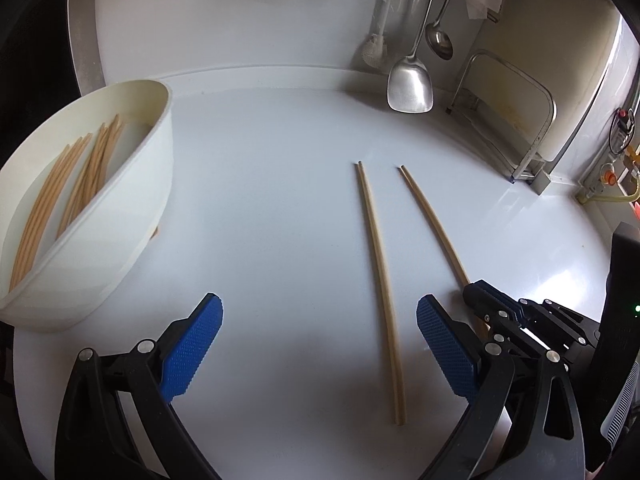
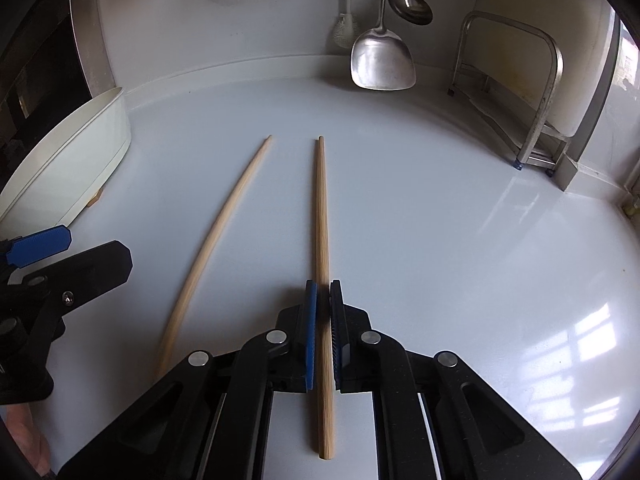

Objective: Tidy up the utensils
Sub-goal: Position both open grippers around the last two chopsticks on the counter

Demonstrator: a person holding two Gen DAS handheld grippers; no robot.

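Your right gripper (image 2: 323, 286) is pinched tight on one pair of chopsticks (image 2: 322, 240), blue pads pressed to either side of the sticks partway along, thin ends pointing away toward the back wall; pair lies along the white counter (image 2: 440, 220) w/ butt ends running back under the tool. Your left gripper (image 1: 318, 316) is spread wide, nothing btwn the pads, hovering over the counter. The other chopstick pair (image 1: 380, 280) lies flat on the counter btwn those open fingers, closer to the right-hand pad (image 1: 444, 344), not touching either. White oval container (image 1: 132, 216) sits to the left, tilted, w/ a bunch of chopsticks (image 1: 64, 196) already inside. At the back wall a steel spatula (image 1: 410, 84) and ladle (image 1: 439, 42) hang, w/ a metal rack (image 1: 516, 120) to their right.
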